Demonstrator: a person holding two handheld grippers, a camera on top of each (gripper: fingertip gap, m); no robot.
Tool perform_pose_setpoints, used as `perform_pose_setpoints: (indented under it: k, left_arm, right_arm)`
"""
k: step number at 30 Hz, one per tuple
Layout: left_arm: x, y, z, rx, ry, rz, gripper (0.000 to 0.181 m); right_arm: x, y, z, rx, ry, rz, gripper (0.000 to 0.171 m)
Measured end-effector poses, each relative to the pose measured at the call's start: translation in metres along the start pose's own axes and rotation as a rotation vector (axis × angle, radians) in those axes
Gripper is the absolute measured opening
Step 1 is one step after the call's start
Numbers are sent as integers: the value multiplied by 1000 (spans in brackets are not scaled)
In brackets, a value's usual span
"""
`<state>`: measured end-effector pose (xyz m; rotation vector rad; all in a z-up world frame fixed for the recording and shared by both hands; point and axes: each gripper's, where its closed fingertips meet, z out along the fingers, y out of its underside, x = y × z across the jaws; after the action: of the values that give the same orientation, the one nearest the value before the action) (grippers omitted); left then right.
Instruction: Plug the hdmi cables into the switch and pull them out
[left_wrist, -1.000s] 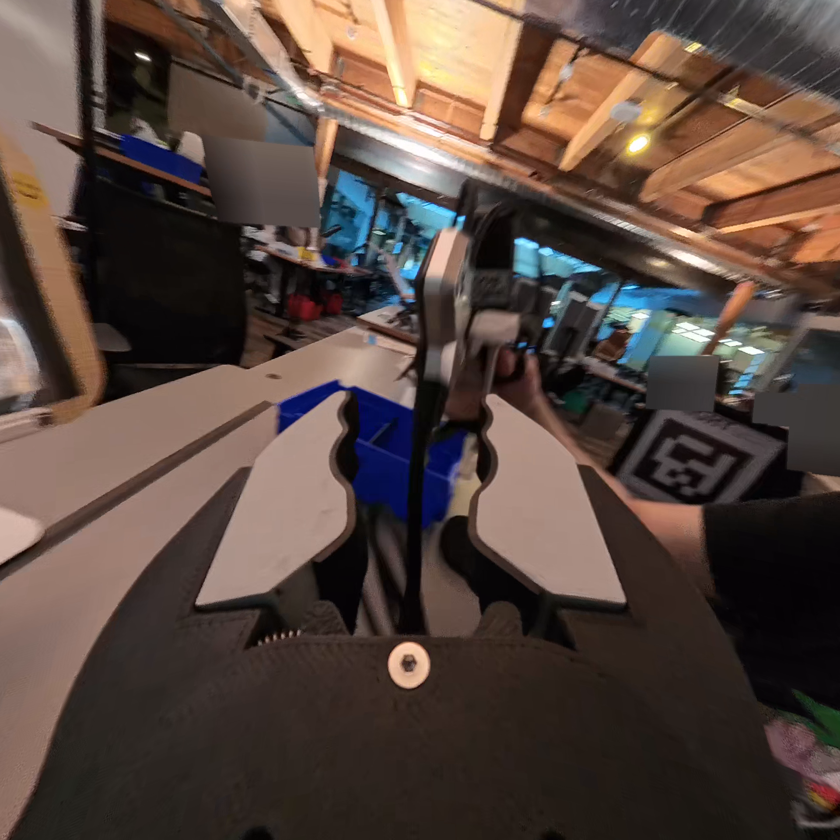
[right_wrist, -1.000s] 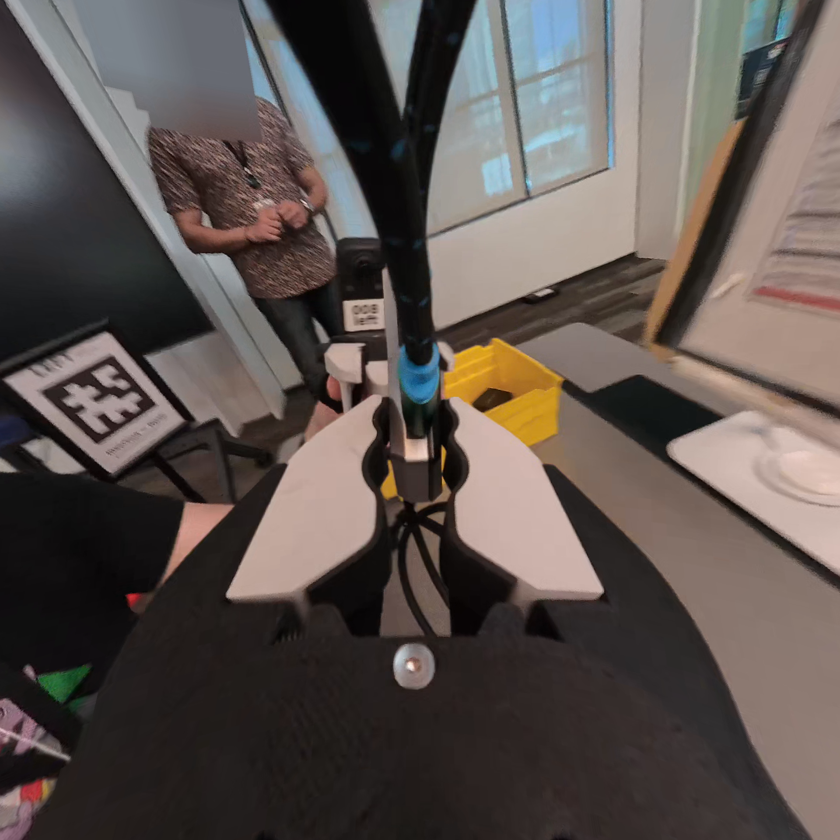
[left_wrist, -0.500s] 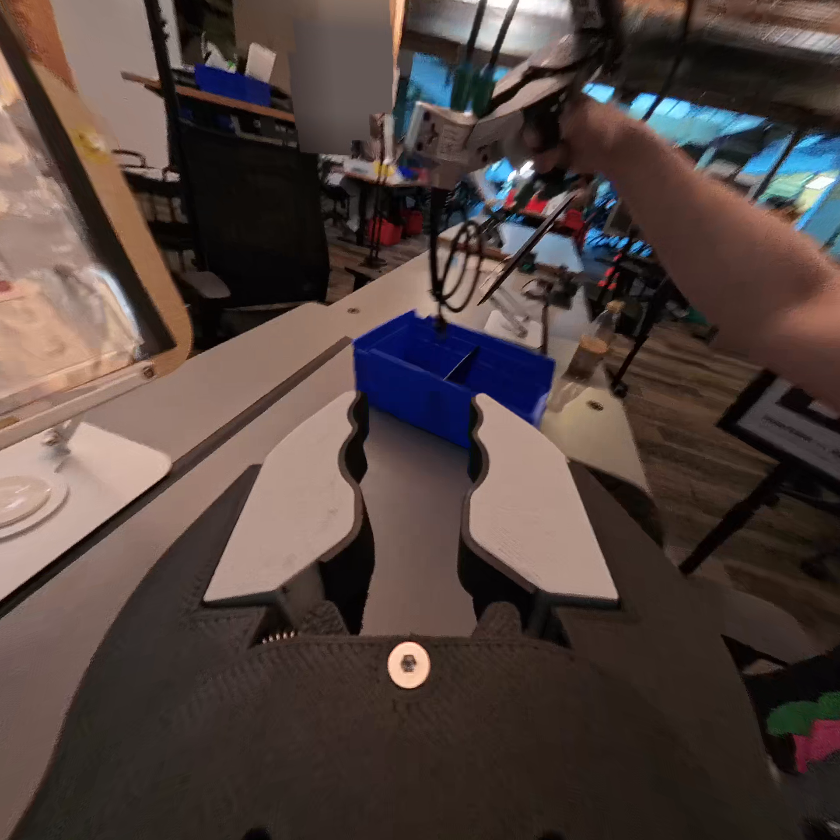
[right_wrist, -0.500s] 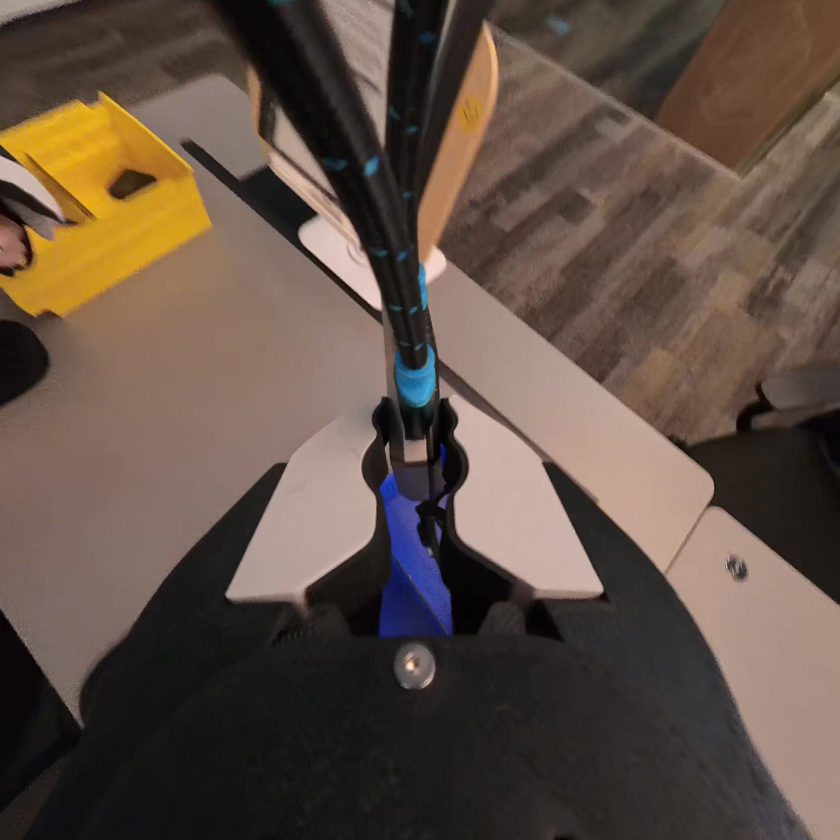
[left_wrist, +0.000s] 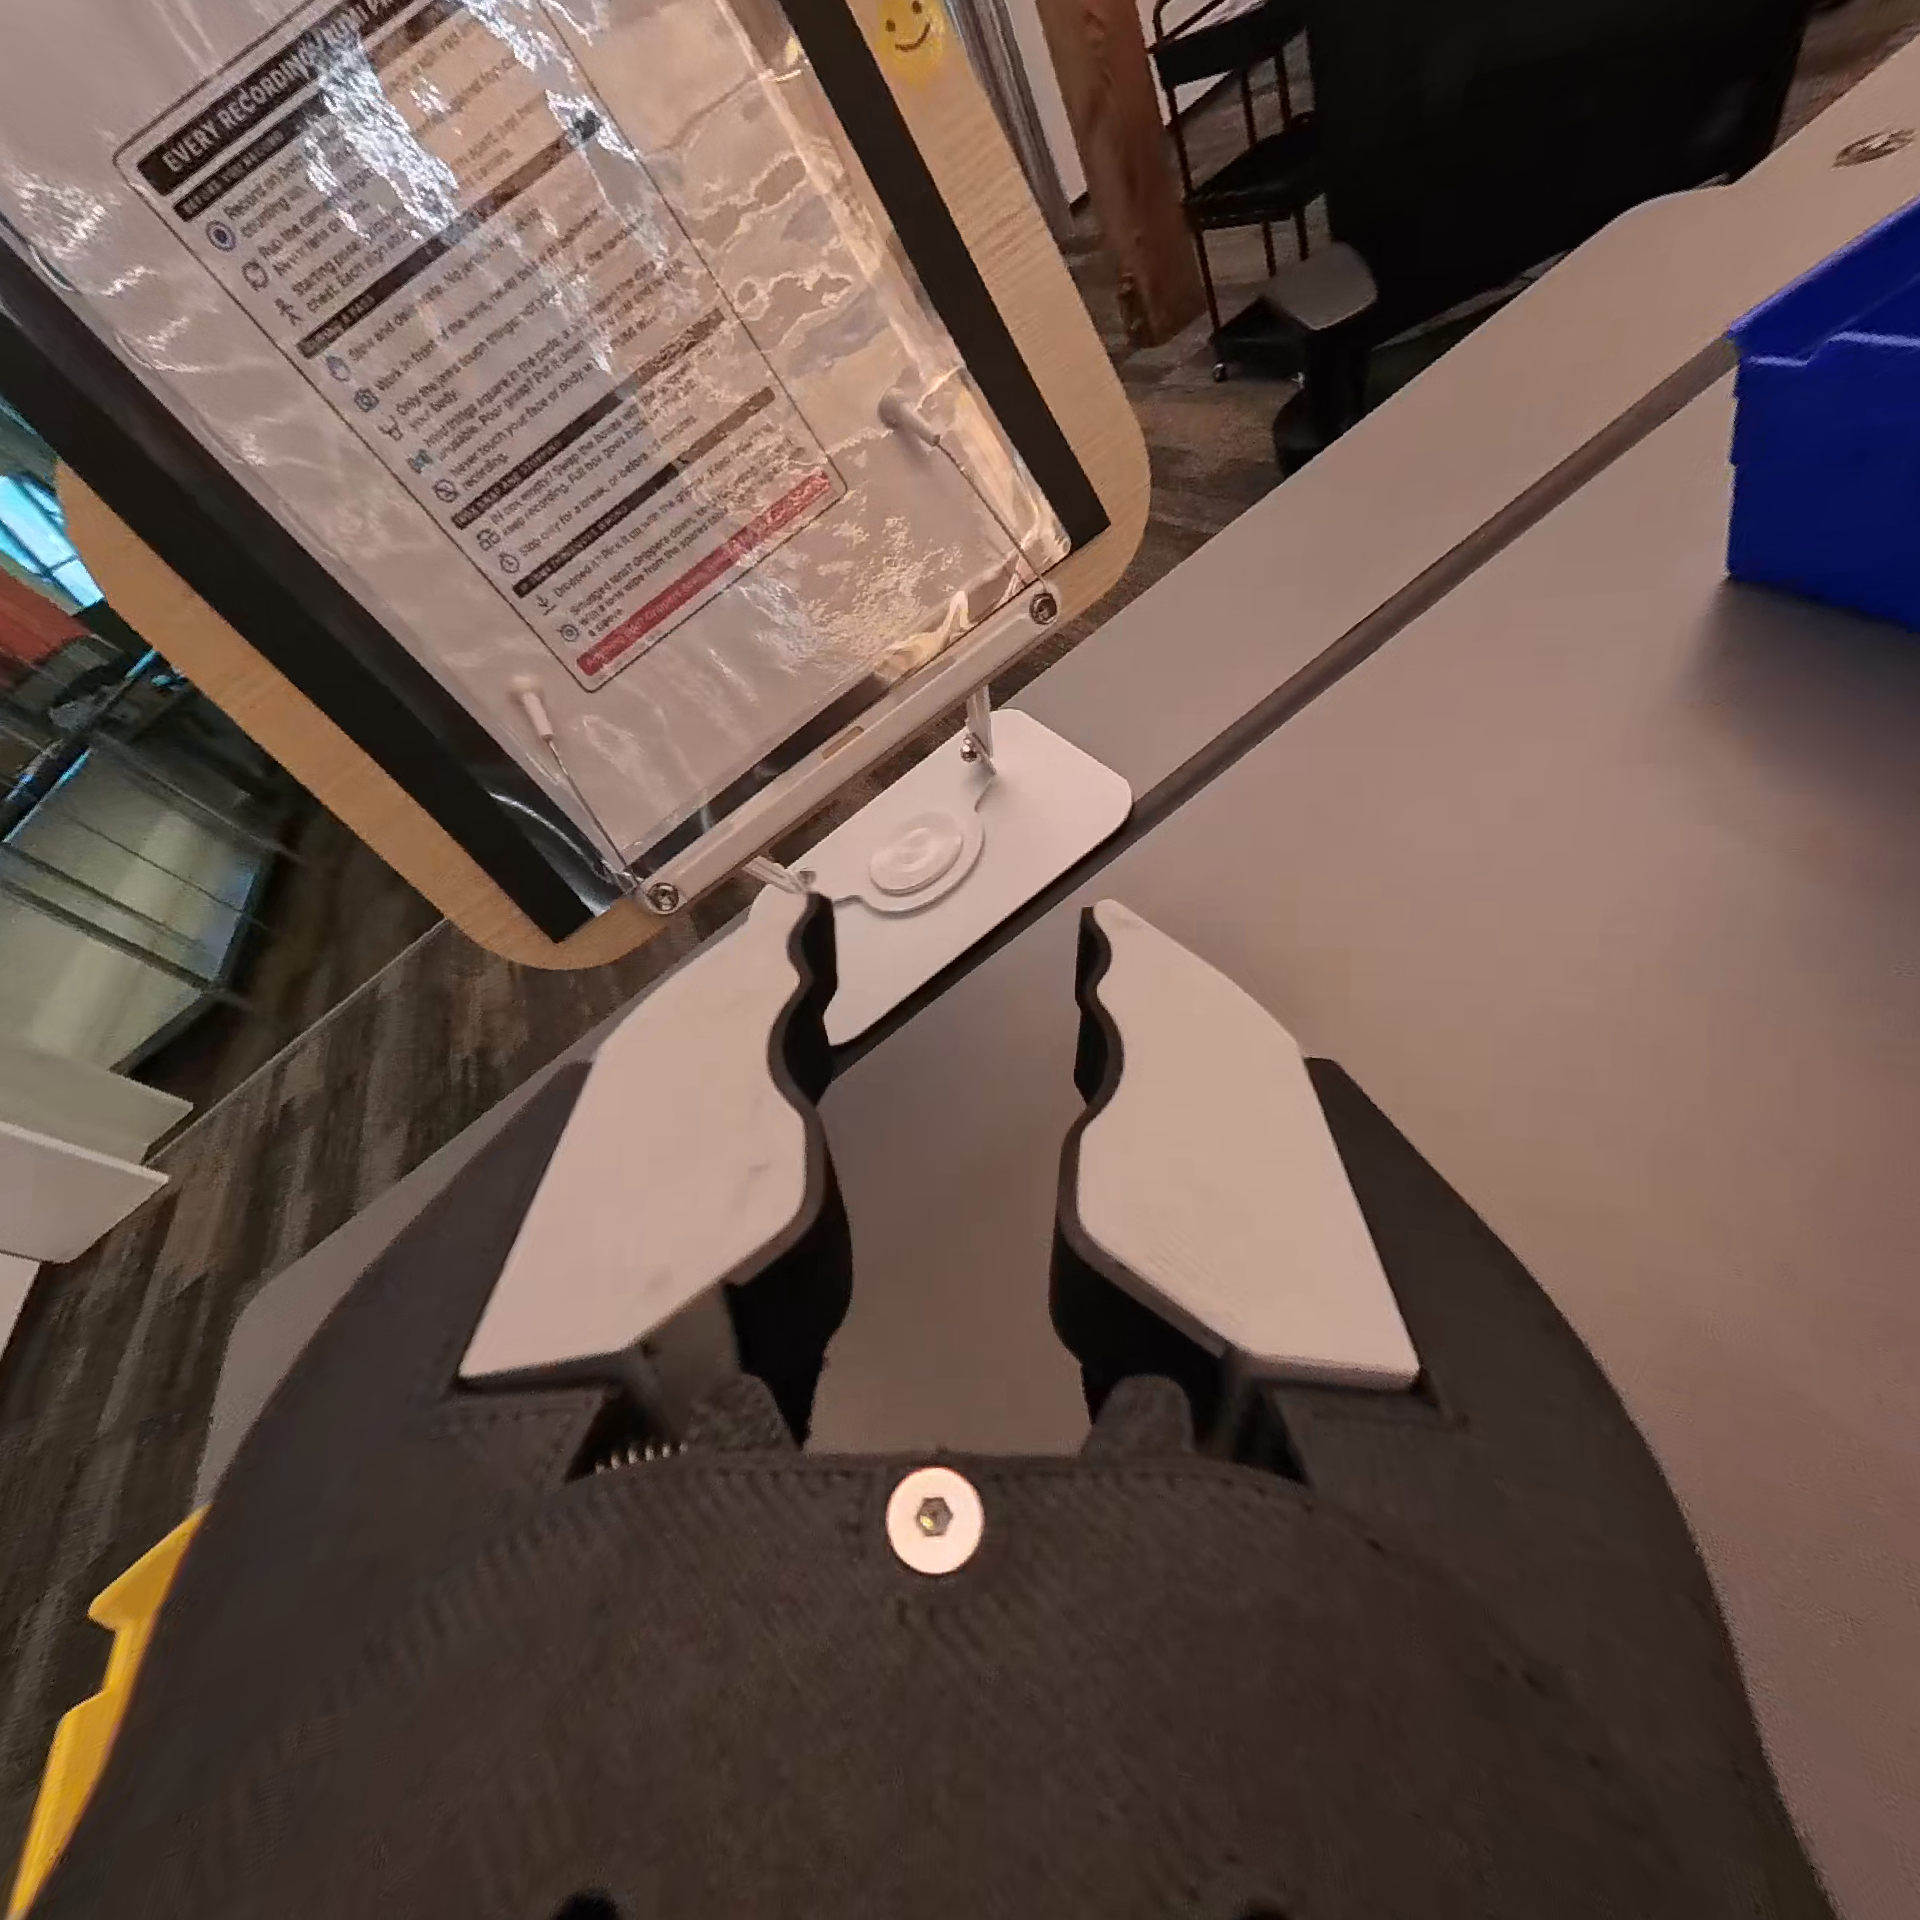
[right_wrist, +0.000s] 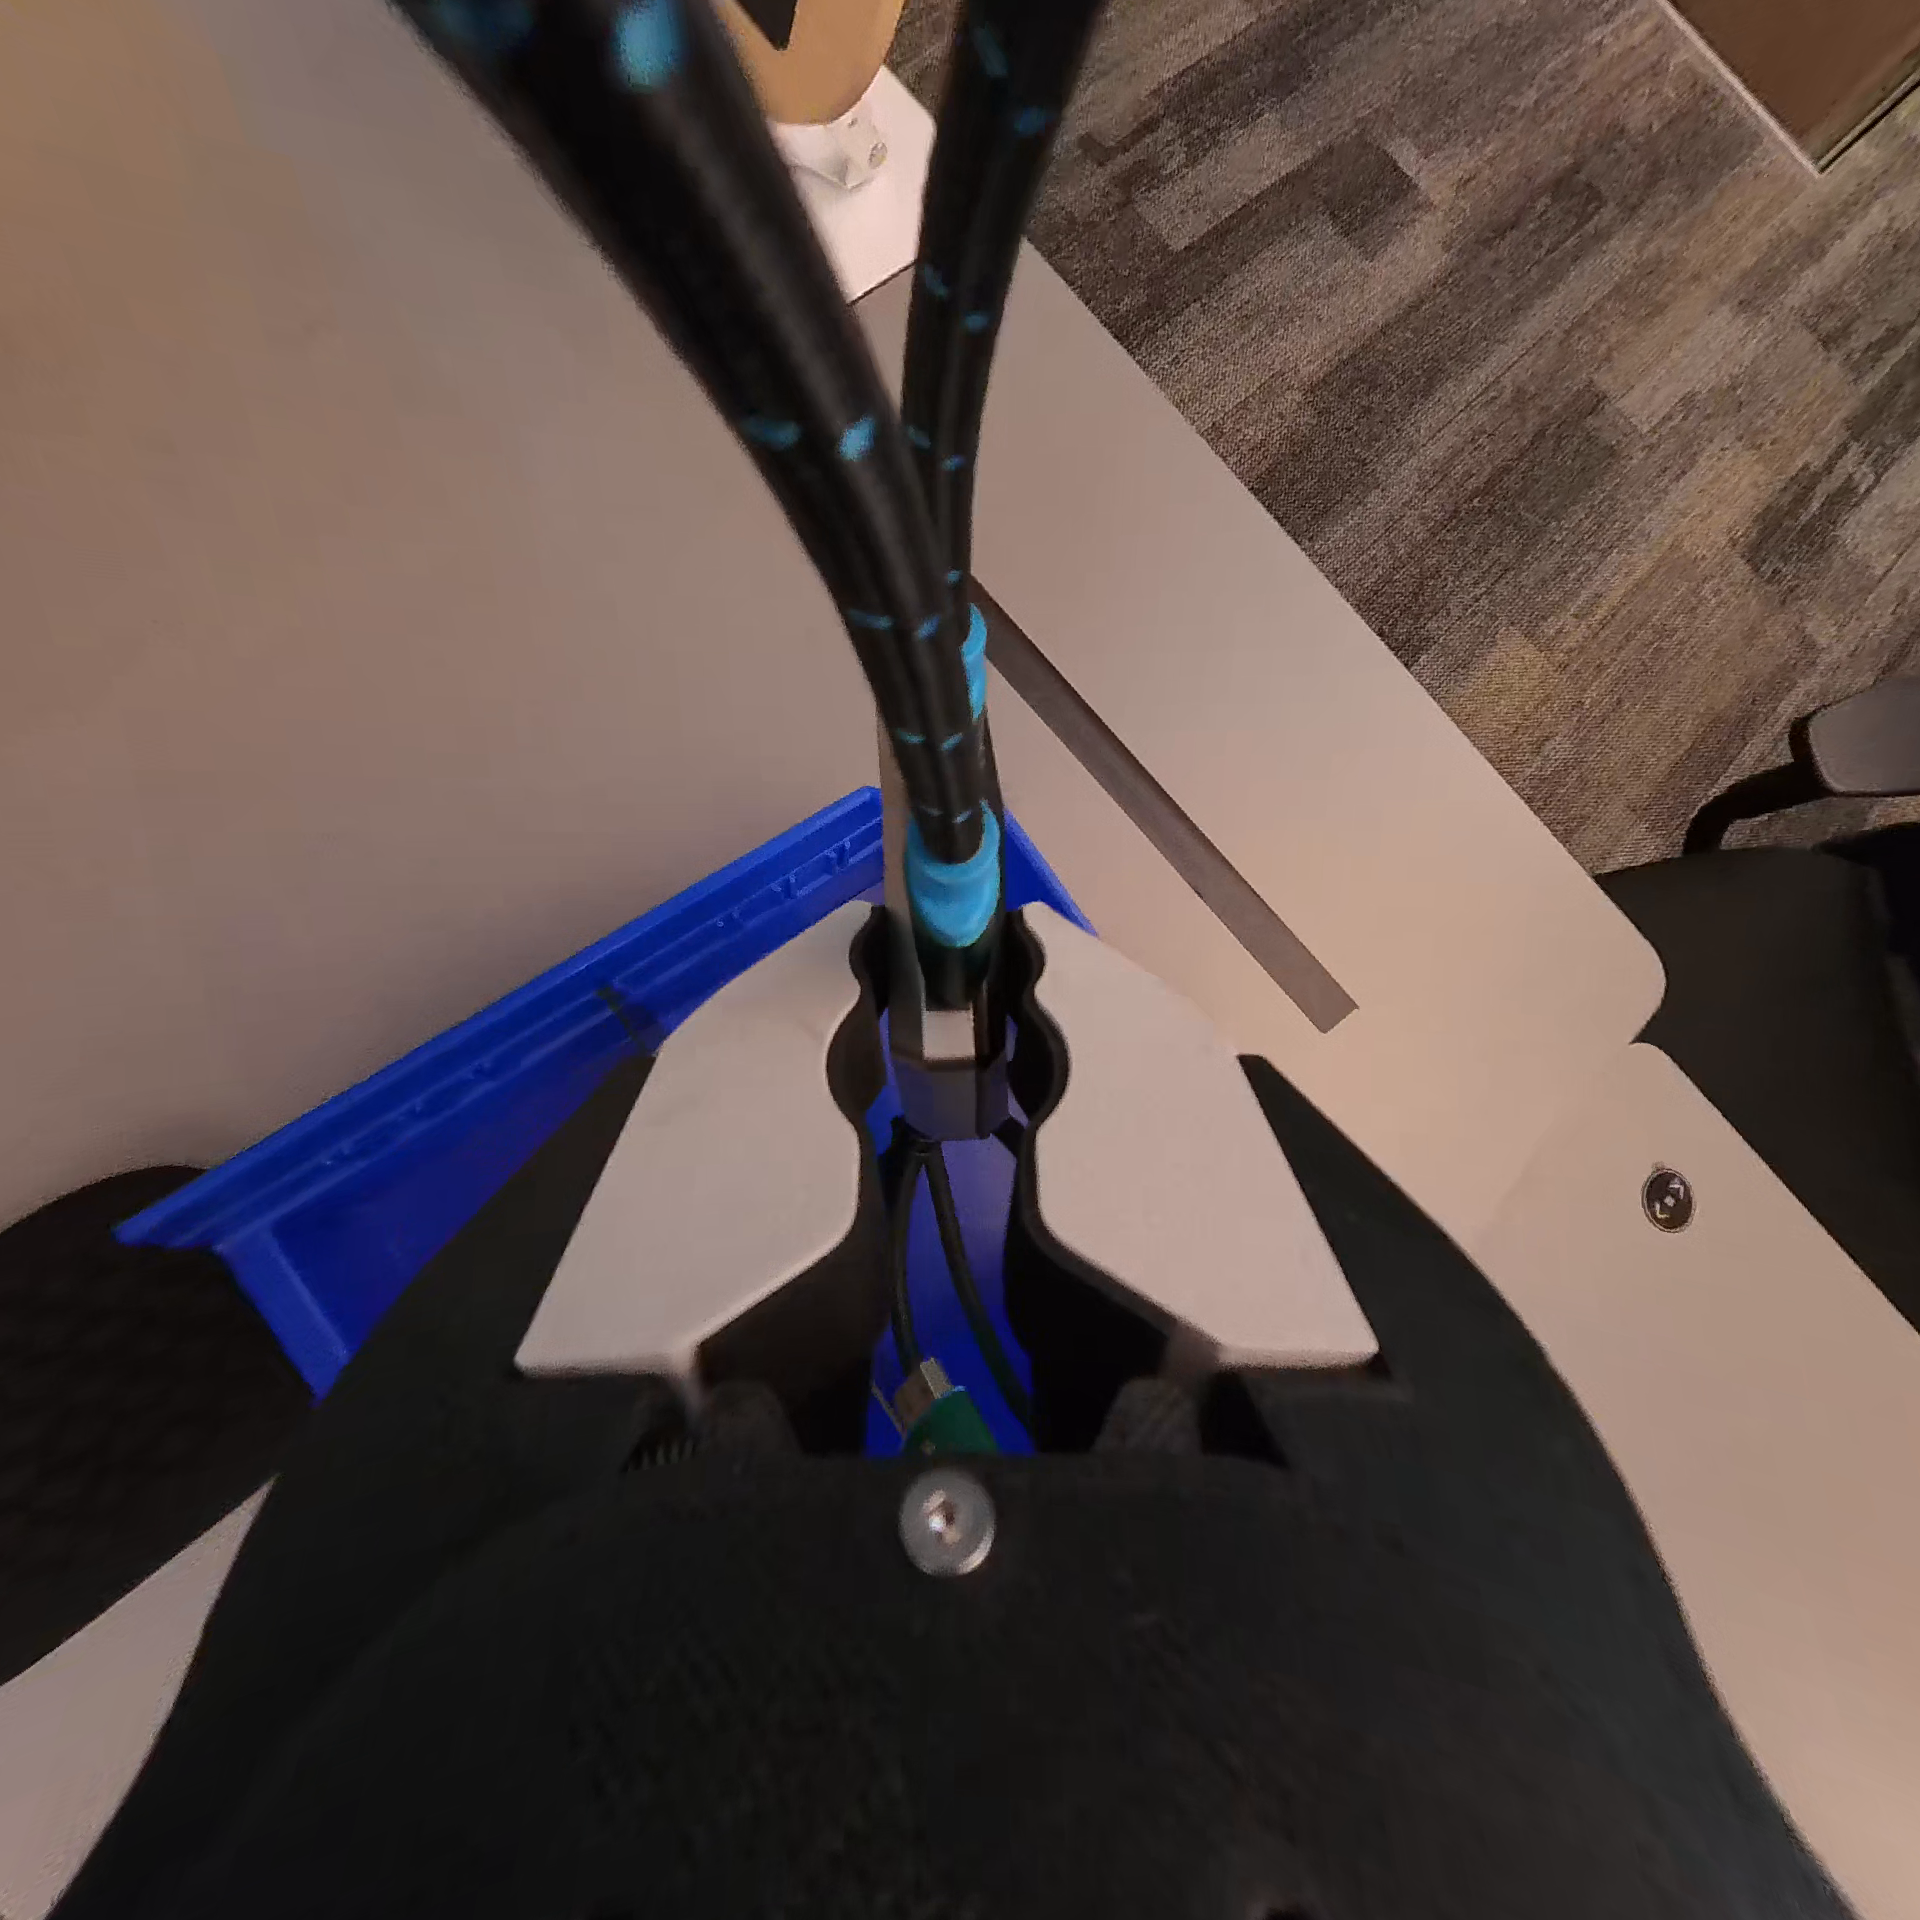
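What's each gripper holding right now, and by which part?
Right gripper is shut on the switch, clamping its small dark body just below the blue-collared HDMI cables, above the blue bin. Left gripper is open and holds nothing.

The left wrist view looks forward and slightly down along its own fingers, low over the grey table (left_wrist: 1455, 935), facing the framed sign on a white stand (left_wrist: 582, 395) near the table's far edge. The blue bin (left_wrist: 1839, 457) sits at that view's right border. The right wrist view looks steeply down from above the blue bin (right_wrist: 499, 1081), close over it, with the table (right_wrist: 312, 623) and carpet beyond. Both views share the blue bin, the table's dark seam and the sign's white base.
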<state>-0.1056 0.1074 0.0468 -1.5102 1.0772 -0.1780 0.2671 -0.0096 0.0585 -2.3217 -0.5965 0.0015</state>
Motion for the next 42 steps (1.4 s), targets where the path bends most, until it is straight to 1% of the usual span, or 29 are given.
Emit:
perform_pose_setpoints:
  k: [1, 7, 9, 11, 14, 19, 22, 25, 28, 30, 32, 34, 37, 39, 41, 42]
  left_arm:
    - [-1, 1, 0, -4, -8, 7, 44]
    - [1, 1, 2, -10, 5, 17, 44]
    - [4, 3, 3, -20, 21, 14, 44]
    - [7, 5, 4, -30, 40, 11, 44]
    - [16, 6, 6, -33, 78, 8, 43]
    - [31, 6, 9, -43, 111, 44, 43]
    - [38, 6, 9, -43, 135, 45, 43]
    - [47, 4, 9, -39, 177, 29, 43]
    - [52, 7, 10, -53, 185, 47, 43]
    - [56, 7, 11, -56, 200, 43, 43]
    - [60, 8, 12, -60, 220, 31, 43]
    - [63, 9, 13, -67, 233, 29, 44]
    - [68, 9, 12, -74, 243, 36, 44]
    - [69, 8, 11, -72, 247, 39, 44]
    - [71, 6, 10, -68, 257, 34, 44]
    - [72, 6, 10, -67, 263, 31, 44]
  right_arm:
    - [0, 0, 1, -7, -5, -3, 22]
    - [-6, 2, 3, -48, -46, -12, 22]
    - [-13, 10, 6, -107, -101, -9, 21]
    - [-19, 25, 12, -206, -151, -11, 22]
    - [-27, 50, 30, -350, -226, 5, 23]
    - [-17, 88, 68, -528, -228, 75, 22]
    - [-19, 113, 85, -591, -273, 104, 24]
    - [-22, 124, 102, -598, -297, 138, 24]
    - [-18, 126, 111, -630, -238, 155, 26]
    - [-19, 126, 109, -679, -196, 182, 32]
    - [-20, 128, 100, -745, -156, 185, 36]
    - [-12, 128, 89, -810, -51, 195, 39]
    - [-26, 121, 75, -871, 12, 346, 51]
    - [-40, 121, 72, -900, 49, 406, 50]
    - [-67, 121, 76, -898, -27, 486, 50]
    - [-80, 121, 77, -892, -79, 539, 38]
